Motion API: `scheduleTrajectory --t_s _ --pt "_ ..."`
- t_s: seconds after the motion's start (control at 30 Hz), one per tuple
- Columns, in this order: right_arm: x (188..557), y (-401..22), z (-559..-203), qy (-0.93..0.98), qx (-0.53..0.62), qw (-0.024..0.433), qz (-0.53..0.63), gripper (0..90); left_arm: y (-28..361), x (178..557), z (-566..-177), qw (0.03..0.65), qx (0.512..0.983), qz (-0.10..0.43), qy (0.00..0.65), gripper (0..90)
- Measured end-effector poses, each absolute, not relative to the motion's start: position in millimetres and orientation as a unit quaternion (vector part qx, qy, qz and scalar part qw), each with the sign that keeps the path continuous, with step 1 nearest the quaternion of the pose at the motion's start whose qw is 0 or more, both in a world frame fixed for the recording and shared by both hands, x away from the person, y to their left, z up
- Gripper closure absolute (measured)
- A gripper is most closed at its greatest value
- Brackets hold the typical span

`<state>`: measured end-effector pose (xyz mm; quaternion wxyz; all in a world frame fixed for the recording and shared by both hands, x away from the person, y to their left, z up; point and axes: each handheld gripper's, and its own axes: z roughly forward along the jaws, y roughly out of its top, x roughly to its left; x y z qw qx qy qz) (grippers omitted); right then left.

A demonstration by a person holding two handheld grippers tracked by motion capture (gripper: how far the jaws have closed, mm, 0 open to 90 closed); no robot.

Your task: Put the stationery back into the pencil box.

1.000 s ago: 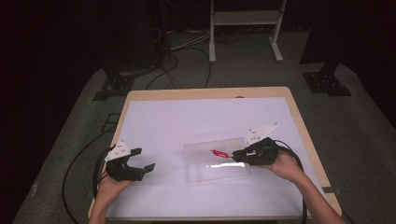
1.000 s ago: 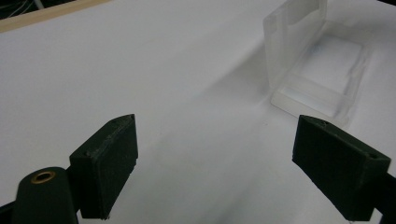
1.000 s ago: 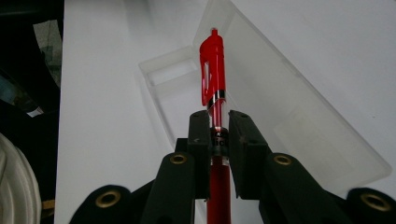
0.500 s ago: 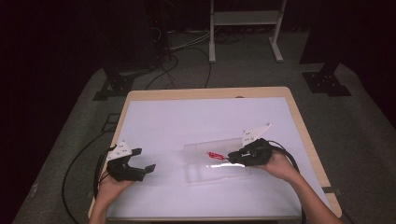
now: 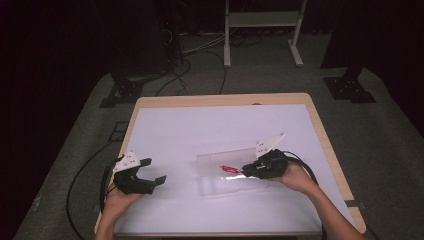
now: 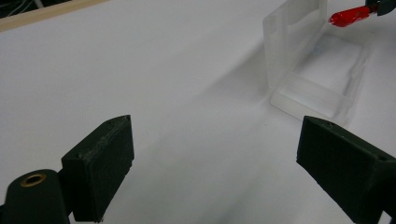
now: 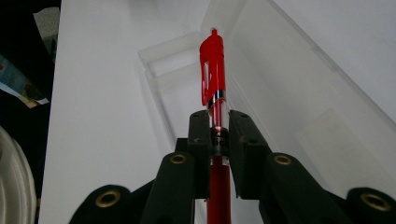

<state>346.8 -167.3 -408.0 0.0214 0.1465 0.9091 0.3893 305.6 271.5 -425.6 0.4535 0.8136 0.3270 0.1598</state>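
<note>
Firmly clamped red pen [image 7: 212,70], clear box [image 7: 299,88] (lid open)

The red pen [image 7: 213,70] runs between the right gripper [image 7: 218,135] pads, so its lower barrel is hidden and its tip is cut off by the bottom edge. In the left gripper view the clear case [image 6: 308,60] is cropped at top and right.
</note>
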Motion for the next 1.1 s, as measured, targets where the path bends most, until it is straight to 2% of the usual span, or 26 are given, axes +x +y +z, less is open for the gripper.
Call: scheduleTrajectory --t_s 1.1 --pt "355 -165 -433 0.918 0.154 -0.004 0.365 78.7 270 305 -426 0.453 0.815 0.161 0.325 10.5"
